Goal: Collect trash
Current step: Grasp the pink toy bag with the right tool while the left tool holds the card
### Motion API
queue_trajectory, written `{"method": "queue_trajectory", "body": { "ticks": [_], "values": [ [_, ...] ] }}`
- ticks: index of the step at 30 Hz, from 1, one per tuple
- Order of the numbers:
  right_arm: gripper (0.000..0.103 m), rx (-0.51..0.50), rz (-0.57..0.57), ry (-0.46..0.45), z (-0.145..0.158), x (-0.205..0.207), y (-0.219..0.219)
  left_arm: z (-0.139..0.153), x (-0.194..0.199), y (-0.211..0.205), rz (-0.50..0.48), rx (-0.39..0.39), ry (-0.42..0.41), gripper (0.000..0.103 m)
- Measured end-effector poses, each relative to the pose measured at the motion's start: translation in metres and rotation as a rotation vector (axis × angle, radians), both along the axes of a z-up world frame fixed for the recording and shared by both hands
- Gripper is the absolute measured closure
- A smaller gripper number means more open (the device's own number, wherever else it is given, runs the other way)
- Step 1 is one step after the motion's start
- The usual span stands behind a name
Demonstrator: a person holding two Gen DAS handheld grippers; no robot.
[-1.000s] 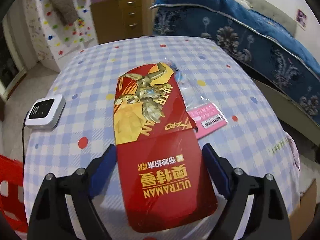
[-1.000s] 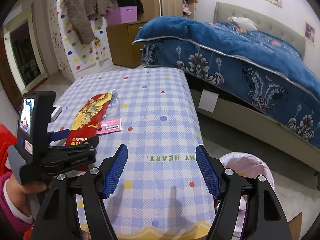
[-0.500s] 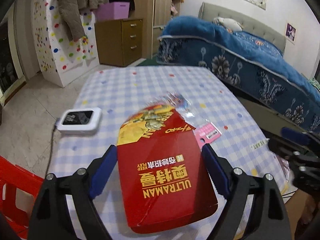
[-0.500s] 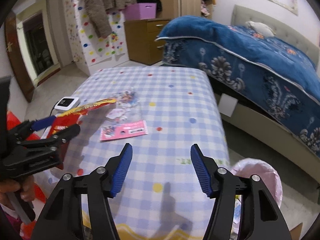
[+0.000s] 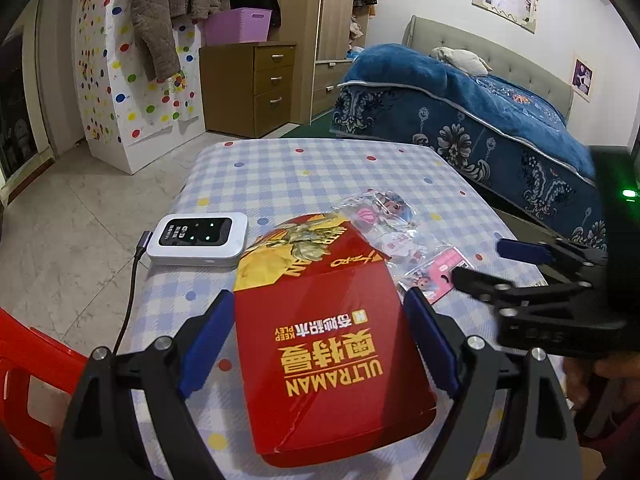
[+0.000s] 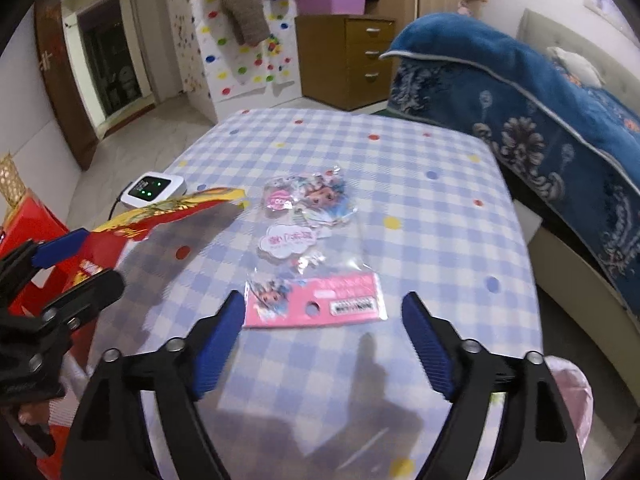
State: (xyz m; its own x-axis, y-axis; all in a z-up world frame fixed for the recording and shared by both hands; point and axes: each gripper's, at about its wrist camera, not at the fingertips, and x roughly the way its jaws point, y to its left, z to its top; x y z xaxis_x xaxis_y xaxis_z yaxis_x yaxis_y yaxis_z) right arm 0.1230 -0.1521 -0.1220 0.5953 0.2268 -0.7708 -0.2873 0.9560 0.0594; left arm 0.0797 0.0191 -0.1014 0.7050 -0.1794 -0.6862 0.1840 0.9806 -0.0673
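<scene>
Bedroom setup, checked tablecloth (image 6: 420, 160). Left gripper (image 5: 316, 320) clamps the red Ultraman pack (image 5: 332, 360), lifted off the cloth. Right gripper (image 6: 324, 320), jaws just reopened and holding nothing, tilts down over the pink-carded clear wrapper (image 6: 316, 300). Flat, slick film: those 2 pads could easily skid over it.
</scene>
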Motion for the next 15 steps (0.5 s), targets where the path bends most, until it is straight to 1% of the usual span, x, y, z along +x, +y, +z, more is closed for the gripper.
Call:
{"method": "queue_trajectory", "body": {
  "ticks": [1, 5, 9, 11, 12, 13, 14, 15],
  "values": [
    [0.016, -0.003, 0.001, 0.009, -0.004, 0.005, 0.004, 0.0, 0.0, 0.0, -0.001, 0.0, -0.001, 0.02],
    [0.016, -0.031, -0.003, 0.041, -0.019, 0.022, 0.012, -0.003, 0.001, 0.0, -0.011, 0.0, 0.006, 0.02],
    [0.015, -0.038, -0.035, 0.08, -0.031, 0.038, 0.007, -0.005, 0.0, -0.002, -0.023, 0.002, 0.009, 0.02],
    [0.016, -0.064, -0.024, 0.068, -0.032, 0.038, 0.01, -0.006, 0.0, -0.003, -0.023, 0.003, 0.013, 0.02],
    [0.017, -0.061, -0.03, 0.072, -0.031, 0.038, 0.009, -0.007, 0.0, -0.003, -0.022, 0.002, 0.014, 0.02],
    [0.023, -0.062, -0.026, 0.069, -0.031, 0.036, 0.009, -0.008, 0.0, -0.003, -0.021, 0.003, 0.016, 0.02],
    [0.034, -0.06, -0.013, 0.06, -0.03, 0.033, 0.01, -0.008, 0.0, -0.003, -0.02, 0.003, 0.018, 0.02],
    [0.038, -0.06, -0.005, 0.053, -0.029, 0.03, 0.011, -0.008, 0.0, -0.003, -0.019, 0.003, 0.019, 0.02]
  ]
}}
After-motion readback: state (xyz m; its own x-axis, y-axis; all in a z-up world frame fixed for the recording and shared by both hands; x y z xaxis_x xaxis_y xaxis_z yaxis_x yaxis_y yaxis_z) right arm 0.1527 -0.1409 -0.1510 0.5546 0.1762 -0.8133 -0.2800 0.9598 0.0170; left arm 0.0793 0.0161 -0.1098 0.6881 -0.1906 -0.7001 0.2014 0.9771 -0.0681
